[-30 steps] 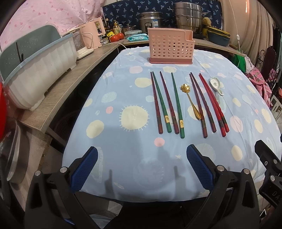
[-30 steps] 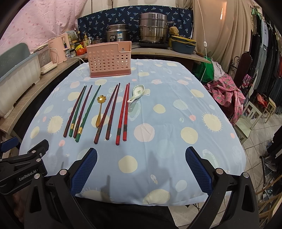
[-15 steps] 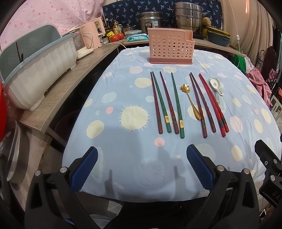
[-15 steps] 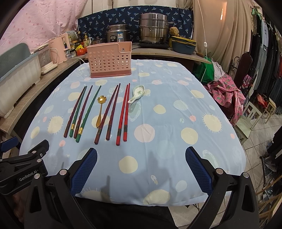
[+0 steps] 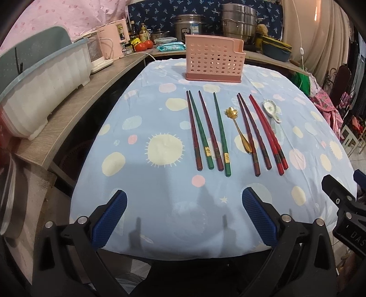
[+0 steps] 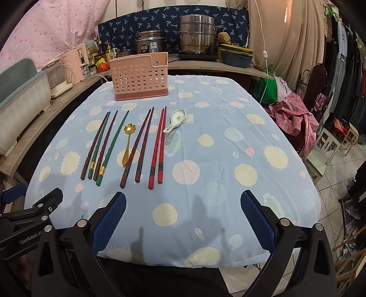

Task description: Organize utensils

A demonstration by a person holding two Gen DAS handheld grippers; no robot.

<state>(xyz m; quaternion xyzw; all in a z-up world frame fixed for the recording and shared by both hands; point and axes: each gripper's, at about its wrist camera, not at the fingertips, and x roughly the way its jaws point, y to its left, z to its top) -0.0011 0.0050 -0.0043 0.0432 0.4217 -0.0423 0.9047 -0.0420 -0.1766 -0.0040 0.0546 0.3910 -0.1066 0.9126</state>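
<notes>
Pink basket [image 5: 214, 59] at far end of table. Chopsticks [image 5: 211, 131], gold spoon [image 5: 238, 129], white spoon [image 5: 271, 110] lie in front of basket. Left gripper [image 5: 183, 214], right gripper [image 6: 183, 216] near table edge, far from basket, jaws wide apart, holding nothing.

A desk [image 6: 205, 173] under a pale blue cloth with yellow and pink dots fills the middle of the room. A wooden counter [image 5: 75, 114] runs along its left side and round the back, carrying a white tub [image 5: 41, 91], a rice cooker [image 6: 149, 42] and steel pots [image 6: 196, 34]. Behind hang a pink sheet [image 5: 57, 20] and a beige curtain [image 6: 290, 41]. Clothes [image 6: 347, 59] hang at right above a tiled floor [image 6: 338, 173].
</notes>
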